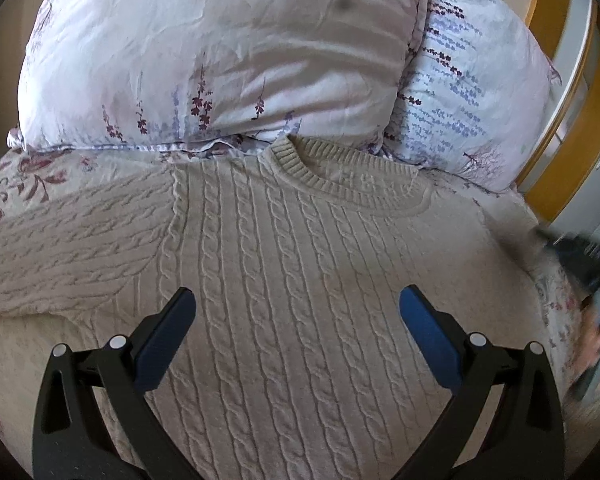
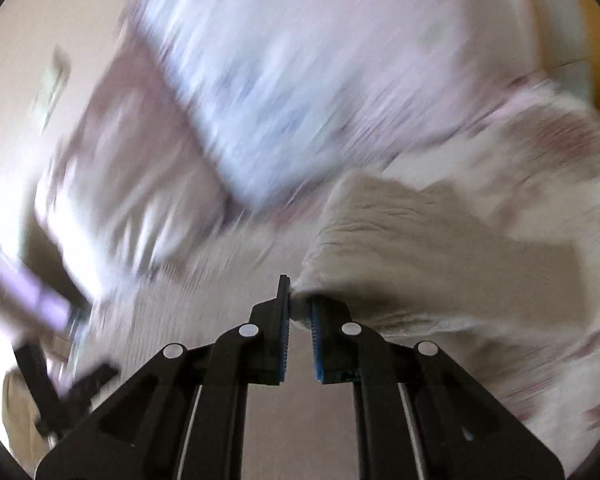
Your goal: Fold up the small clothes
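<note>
On floral bedding (image 1: 28, 184) | left gripper (image 1: 296, 304) apart | right gripper (image 2: 298, 304) clamping sweater (image 1: 284, 264)

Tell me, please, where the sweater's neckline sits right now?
In the left wrist view the neckline lies at upper centre, right up against the lower edge of the floral pillows, well ahead of the open left gripper.

Sweater (image 1: 284, 248) on bed (image 1: 24, 184), before pillows (image 1: 228, 52)

Both grippers are black angular frames: the left gripper (image 1: 298, 300) and right gripper (image 2: 298, 304) carry blue pads and round silver pins.
</note>
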Motion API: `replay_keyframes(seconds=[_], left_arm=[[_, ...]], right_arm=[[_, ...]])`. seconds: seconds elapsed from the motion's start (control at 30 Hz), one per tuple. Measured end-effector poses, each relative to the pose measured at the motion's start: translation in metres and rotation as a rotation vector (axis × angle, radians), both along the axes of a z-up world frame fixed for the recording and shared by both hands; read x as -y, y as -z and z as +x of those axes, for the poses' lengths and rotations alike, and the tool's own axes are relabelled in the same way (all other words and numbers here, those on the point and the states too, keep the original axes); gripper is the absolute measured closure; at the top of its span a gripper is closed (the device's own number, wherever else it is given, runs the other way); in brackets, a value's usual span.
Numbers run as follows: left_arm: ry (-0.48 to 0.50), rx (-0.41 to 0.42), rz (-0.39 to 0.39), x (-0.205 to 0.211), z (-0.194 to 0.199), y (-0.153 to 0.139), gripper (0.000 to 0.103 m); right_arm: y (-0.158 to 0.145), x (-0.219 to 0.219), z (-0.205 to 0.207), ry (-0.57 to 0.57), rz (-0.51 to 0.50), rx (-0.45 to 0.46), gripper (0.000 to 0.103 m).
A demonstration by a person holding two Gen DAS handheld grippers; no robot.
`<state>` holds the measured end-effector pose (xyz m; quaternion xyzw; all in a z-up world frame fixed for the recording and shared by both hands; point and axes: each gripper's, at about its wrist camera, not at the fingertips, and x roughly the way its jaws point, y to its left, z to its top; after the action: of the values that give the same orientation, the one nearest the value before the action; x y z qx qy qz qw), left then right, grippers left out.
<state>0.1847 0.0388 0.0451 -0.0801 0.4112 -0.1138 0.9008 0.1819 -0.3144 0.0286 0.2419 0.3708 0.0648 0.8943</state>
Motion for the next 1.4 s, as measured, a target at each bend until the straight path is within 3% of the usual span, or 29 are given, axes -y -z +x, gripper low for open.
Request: replay_keyframes(seconds=[0.07, 0.17, 0.23, 0.3, 0.47, 0.7, 0.93, 1.07, 1.13, 1.27, 1.33, 1.4], left_arm=[[0.001, -0.001, -0.013, 0.000, -0.001, 0.000, 0.002], [0.009, 0.003, -0.040, -0.002, -0.005, -0.001, 0.002], [0.008, 0.013, -0.048, -0.004, -0.006, -0.002, 0.002], [0.004, 0.017, -0.050, -0.006, -0.006, -0.001, 0.002], [0.007, -0.021, -0.120, -0.014, -0.002, 0.003, 0.002], [-0.009, -0.057, -0.190, -0.025, -0.001, 0.008, 0.002], [-0.016, -0.067, -0.204, -0.030, -0.001, 0.009, 0.002], [-0.020, -0.078, -0.213, -0.031, 0.000, 0.010, 0.002], [-0.023, -0.085, -0.226, -0.032, 0.001, 0.011, 0.002], [-0.031, -0.087, -0.269, -0.037, 0.002, 0.011, 0.002], [-0.024, -0.080, -0.312, -0.039, 0.001, 0.010, 0.002], [-0.020, -0.070, -0.346, -0.040, -0.001, 0.007, 0.002]], right_arm=[[0.028, -0.026, 0.015, -0.071, -0.005, -0.088, 0.093], [0.048, -0.034, 0.024, -0.074, 0.008, -0.148, 0.088], [0.046, -0.025, 0.022, -0.062, 0.063, -0.139, 0.075], [0.039, -0.009, 0.016, -0.018, 0.126, -0.126, 0.051], [0.032, 0.030, 0.001, 0.145, 0.249, -0.126, 0.048], [0.037, 0.060, -0.007, 0.280, 0.300, -0.120, 0.048], [0.030, 0.062, -0.014, 0.343, 0.232, -0.089, 0.053], [0.022, 0.062, -0.015, 0.381, 0.132, -0.068, 0.085], [0.015, 0.058, -0.011, 0.380, 0.076, -0.049, 0.091], [-0.019, 0.016, 0.001, 0.267, -0.038, 0.068, 0.093], [-0.036, -0.017, 0.008, 0.149, -0.062, 0.133, 0.093], [-0.043, -0.071, 0.022, -0.067, -0.081, 0.146, 0.093]])
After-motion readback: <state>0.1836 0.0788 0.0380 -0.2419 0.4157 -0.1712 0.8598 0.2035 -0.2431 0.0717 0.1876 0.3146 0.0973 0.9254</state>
